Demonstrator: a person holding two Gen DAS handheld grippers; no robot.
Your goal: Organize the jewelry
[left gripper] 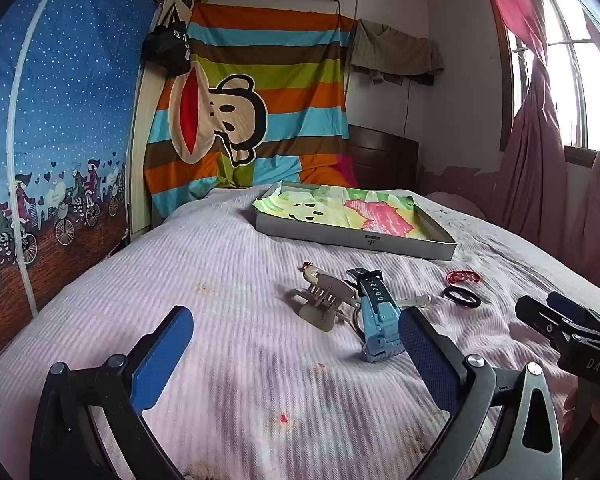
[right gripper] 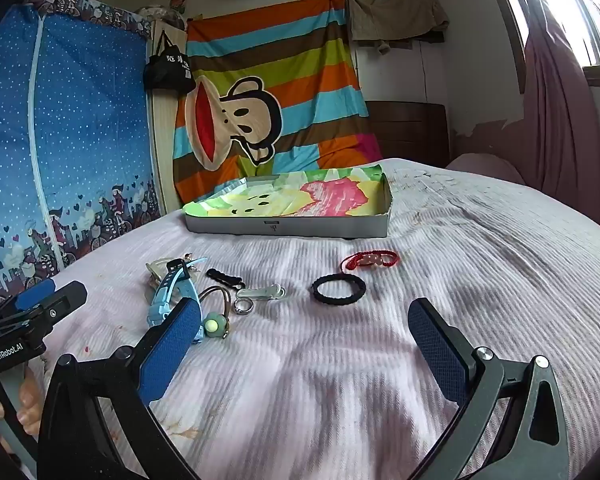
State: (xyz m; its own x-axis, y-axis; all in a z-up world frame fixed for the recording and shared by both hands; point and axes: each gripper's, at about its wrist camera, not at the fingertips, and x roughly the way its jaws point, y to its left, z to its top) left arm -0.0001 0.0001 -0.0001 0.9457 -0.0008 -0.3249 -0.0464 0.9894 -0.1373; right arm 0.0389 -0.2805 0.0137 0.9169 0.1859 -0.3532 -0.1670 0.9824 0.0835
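Both grippers hover low over the pink ribbed bedspread (right gripper: pixel 480 240), each spread wide and holding nothing. The left gripper (left gripper: pixel 296 344) has its blue pads far apart, with bare blanket between them; the right gripper (right gripper: pixel 304 336) is open just as wide.

The jewelry lies scattered in the middle of the bed, nearer than the shallow grey box (right gripper: pixel 288 226), which sits at the far side lined with a bright printed cloth (right gripper: pixel 300 196). I count one blue watch (left gripper: pixel 376 316) with its strap stretched toward the far end, its near end just beside the left gripper's right pad. Left of it is one beige claw hair clip (left gripper: pixel 320 304), touching or overlapping the watch strap. To the right of the watch lie one black ring-shaped band (right gripper: pixel 338 289) and, farther back, one red braided bracelet (right gripper: pixel 370 260), the two apart from each other. Between the watch and the black band, in the right wrist view, are one small black clip (right gripper: pixel 224 278), one pale flat clip (right gripper: pixel 262 292), one silver ring (right gripper: pixel 244 305) and one brown hair tie with a green bead (right gripper: pixel 215 325). The right gripper's left pad partly hides the watch's near end.

Around the bed: a blue dotted fabric wardrobe (left gripper: pixel 60 120) on the left, a striped monkey sheet (left gripper: pixel 260 80) hanging at the far wall, pink curtains (left gripper: pixel 540 168) by the window on the right.
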